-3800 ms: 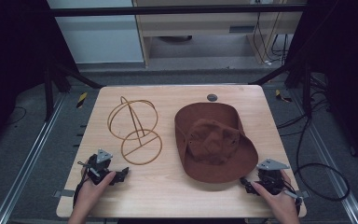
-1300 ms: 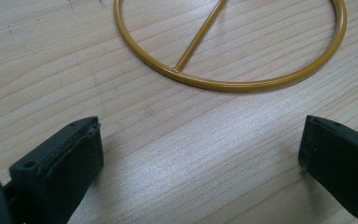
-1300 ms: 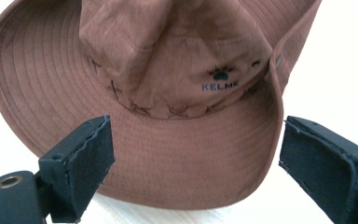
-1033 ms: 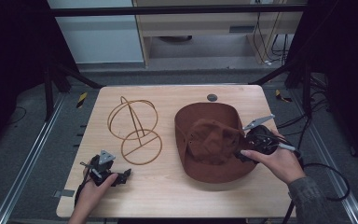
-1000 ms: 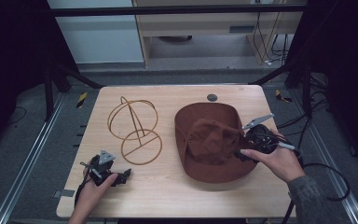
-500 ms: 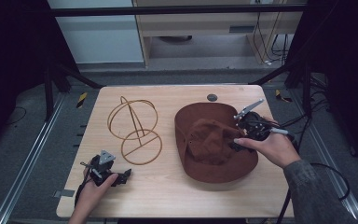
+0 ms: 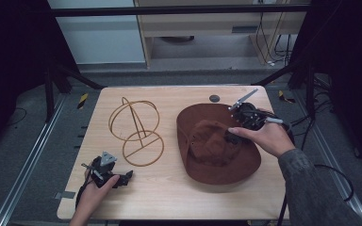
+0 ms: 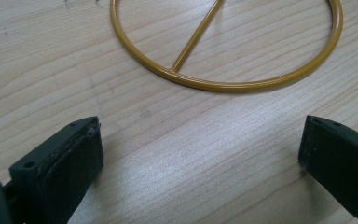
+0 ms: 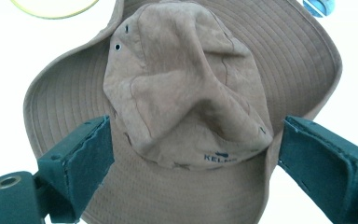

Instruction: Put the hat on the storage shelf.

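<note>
A brown brimmed hat (image 7: 217, 146) lies crown-up on the right half of the wooden tabletop (image 7: 169, 188), its crown dented and creased. The right tool (image 7: 235, 134) hangs over the hat's right side, in the right-centre of the high view, with the person's hand wrapped round it. In the right gripper view its jaws stand wide apart, one on each side of the crown, holding nothing. Whether they touch the brim I cannot tell.

At centre-left of the high view stands a yellow wire stand (image 7: 135, 126), a flat ring on the tabletop with an upright ring above it. The left tool (image 7: 125, 177) rests low at the lower left, just short of the flat ring, jaws spread and empty.

My guess is the hat is meant for that stand. The felt looks soft, so a pinch on the crown could crush it further or catch only a fold, and the hat might sag or slip once lifted. The stand looks light; a brim brushing it could tip or shove it, since nothing is steadying it.
</note>
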